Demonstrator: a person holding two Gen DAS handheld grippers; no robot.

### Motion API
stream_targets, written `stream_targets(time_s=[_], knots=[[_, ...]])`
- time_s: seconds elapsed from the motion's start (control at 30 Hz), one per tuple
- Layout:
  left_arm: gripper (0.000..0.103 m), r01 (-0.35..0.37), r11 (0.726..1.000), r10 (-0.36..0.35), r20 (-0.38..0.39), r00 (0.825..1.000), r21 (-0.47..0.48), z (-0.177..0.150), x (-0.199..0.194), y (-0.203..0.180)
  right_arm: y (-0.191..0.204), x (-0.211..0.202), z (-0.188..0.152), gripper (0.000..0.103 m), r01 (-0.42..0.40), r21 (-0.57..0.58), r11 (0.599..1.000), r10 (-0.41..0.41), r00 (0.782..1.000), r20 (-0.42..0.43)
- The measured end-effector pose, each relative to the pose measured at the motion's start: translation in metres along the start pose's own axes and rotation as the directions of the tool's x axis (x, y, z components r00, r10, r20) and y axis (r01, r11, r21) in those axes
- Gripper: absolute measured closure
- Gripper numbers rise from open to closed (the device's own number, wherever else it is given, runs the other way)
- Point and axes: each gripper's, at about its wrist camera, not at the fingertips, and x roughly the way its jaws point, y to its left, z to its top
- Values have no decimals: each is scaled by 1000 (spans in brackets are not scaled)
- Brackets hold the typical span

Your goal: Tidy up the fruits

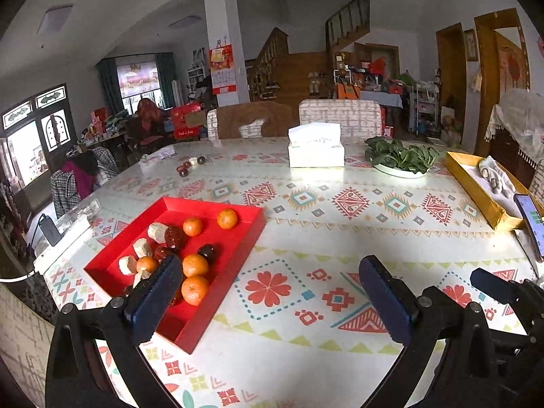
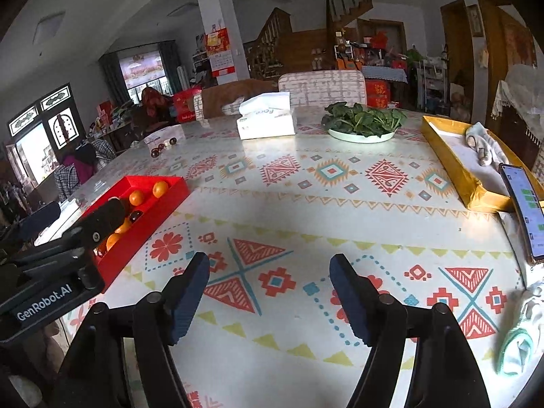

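Red tray (image 1: 217,309): sits on the patterned table (image 1: 340,238) at the near left edge, holding the fruit.
Oranges (image 1: 195,289): 5 or so in the tray, 2 toward its far end, the others nearer, mixed with other pieces.
Dark fruits (image 1: 207,252): glossy, dark red to brown, scattered among the oranges.
Pale pieces (image 1: 157,232): 3 or 4 cut, whitish chunks along the tray's left side; what they are I cannot tell.
Stray items (image 1: 190,165): a few small dark round things and 1 pale one lie far across the table, well apart from the tray.
Left gripper (image 1: 268,301): released, jaws wide, nothing between them; its left finger overlaps the tray's near end in view.
Right gripper (image 2: 268,297): also spread and empty, over bare table to the right of the tray.
Stage: the tray's mixed contents fit either sorting under way or fruit just gathered in; the pictures do not settle which.
Doing it well: judged from the crowding, any grasp in the tray should come straight down over 1 piece, jaws astride its widest part, closing gently so round fruit does not roll or nudge neighbours.
Risk: the near oranges touch each other.
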Motion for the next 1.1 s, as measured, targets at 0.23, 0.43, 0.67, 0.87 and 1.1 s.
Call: stream_targets(time_s=[0.23, 0.43, 0.67, 0.87, 1.1], knots=[[0, 12, 1000, -13, -22, 1000, -20, -1, 7, 7, 10, 6, -2, 25, -3, -24, 1000, 2, 1000, -20], [0, 17, 999, -19, -39, 999, -47, -4, 13, 19, 21, 13, -3, 25, 1, -50, 999, -3, 999, -37], [0, 16, 997, -20, -52, 998, -74, -6, 18, 32, 35, 20, -4, 25, 4, -81, 997, -8, 998, -56], [0, 15, 995, -20, -58, 998, -96, -9, 21, 43, 45, 24, -5, 24, 4, -102, 995, -11, 998, -66], [0, 11, 993, -18, -65, 998, -119, -12, 22, 53, 53, 27, -7, 23, 6, -115, 993, -15, 997, -77]])
